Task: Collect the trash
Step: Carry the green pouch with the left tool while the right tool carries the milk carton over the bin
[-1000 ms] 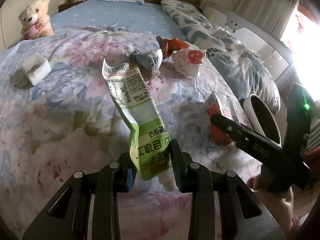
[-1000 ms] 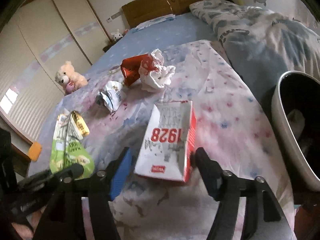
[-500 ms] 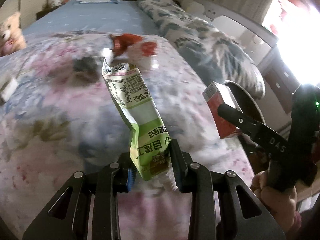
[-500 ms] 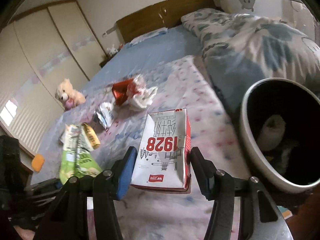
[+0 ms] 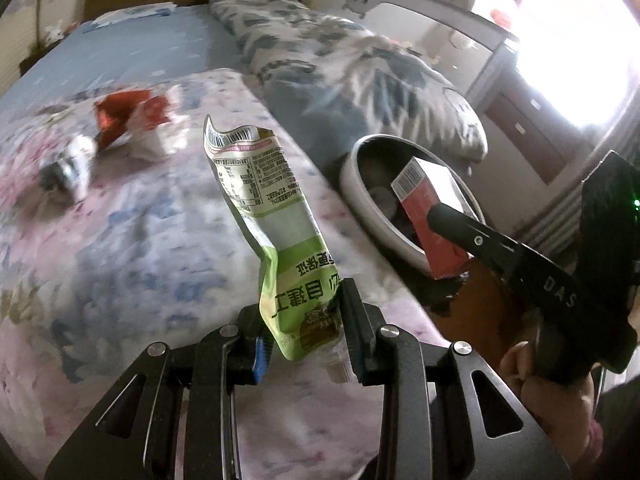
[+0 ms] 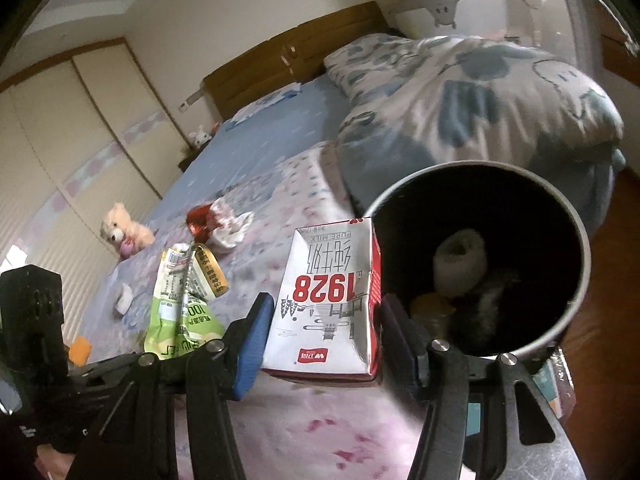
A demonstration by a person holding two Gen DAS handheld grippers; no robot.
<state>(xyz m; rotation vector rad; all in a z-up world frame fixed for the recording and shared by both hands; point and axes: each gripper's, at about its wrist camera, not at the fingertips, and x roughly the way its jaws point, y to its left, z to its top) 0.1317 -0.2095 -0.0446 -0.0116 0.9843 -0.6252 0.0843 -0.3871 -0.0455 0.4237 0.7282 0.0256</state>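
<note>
My left gripper (image 5: 304, 320) is shut on the bottom of a green and white drink pouch (image 5: 276, 216), which stands up above the floral bedspread (image 5: 140, 240). My right gripper (image 6: 326, 320) is shut on a white and red "1928" milk carton (image 6: 328, 292), held off the bed beside the mouth of a round grey trash bin (image 6: 576, 216). In the left wrist view the carton (image 5: 428, 196) hangs over the bin's rim (image 5: 360, 200). A roll of paper (image 6: 460, 260) and other waste lie inside the bin. A hand holds the right gripper's handle at the lower right.
Crumpled red and white wrappers (image 6: 220, 224) and a crushed silver wrapper (image 5: 68, 164) lie on the bed farther back. A teddy bear (image 6: 124, 232) sits near the left edge. A folded blue-patterned quilt (image 6: 460, 92) lies behind the bin. A wooden headboard and wardrobes stand beyond.
The right gripper has shut on the carton and lifted it off the bed. Both grippers have swung right with their loads, and the bin now fills the right of both views.
</note>
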